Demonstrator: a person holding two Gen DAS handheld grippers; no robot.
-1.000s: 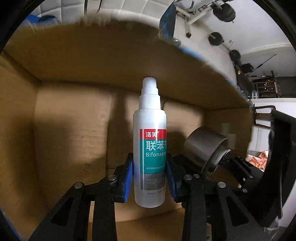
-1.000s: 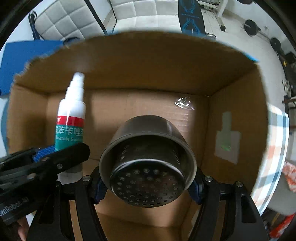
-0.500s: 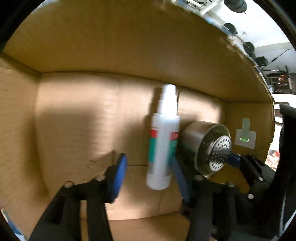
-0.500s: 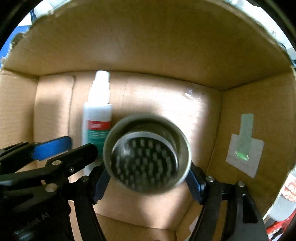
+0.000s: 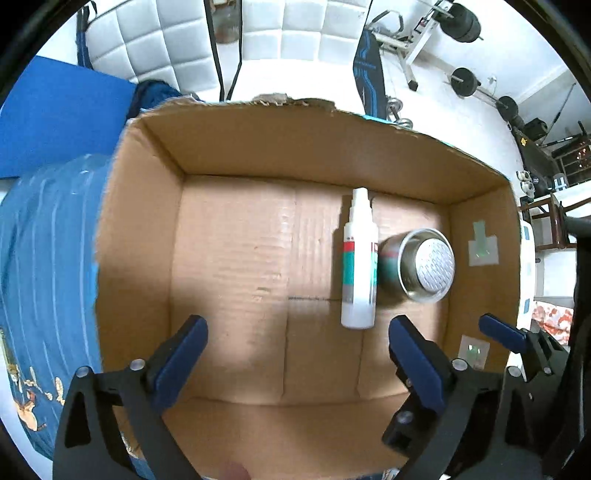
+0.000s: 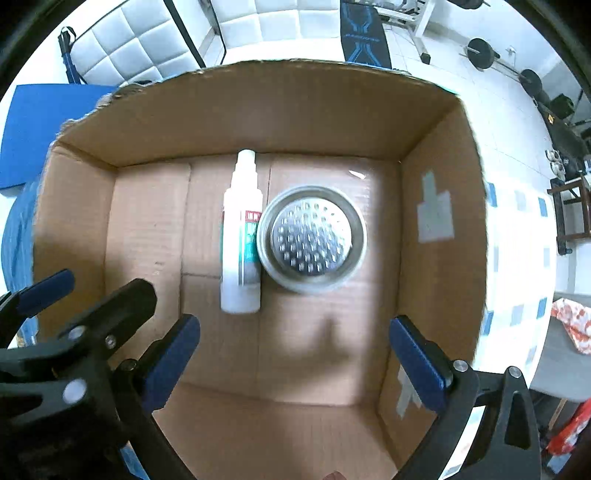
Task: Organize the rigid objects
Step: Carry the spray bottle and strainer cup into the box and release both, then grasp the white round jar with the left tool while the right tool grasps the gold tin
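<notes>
A white spray bottle [image 5: 359, 258] with a red and green label lies flat on the floor of an open cardboard box [image 5: 147, 229]. A steel perforated cup [image 5: 424, 269] stands right beside it, touching its right side. Both show in the right wrist view too: the bottle [image 6: 241, 236] and the cup [image 6: 312, 242] in the box [image 6: 443, 206]. My left gripper [image 5: 297, 354] is open and empty above the box's near side. My right gripper [image 6: 291, 354] is open and empty, also above the box. The left gripper's fingers [image 6: 48, 291] show at the left of the right wrist view.
The box sits on a blue patterned cloth [image 5: 40, 258]. A blue mat [image 5: 55, 122] and white padded wall panels [image 5: 295, 29] lie beyond it. Gym weights [image 5: 465, 79] and a bench [image 5: 369, 74] stand at the back right. Tape patches [image 5: 482, 247] mark the box's right wall.
Both grippers opened and let go: the bottle and the cup now rest on the box floor. Both grippers have pulled back up and out of the box.
</notes>
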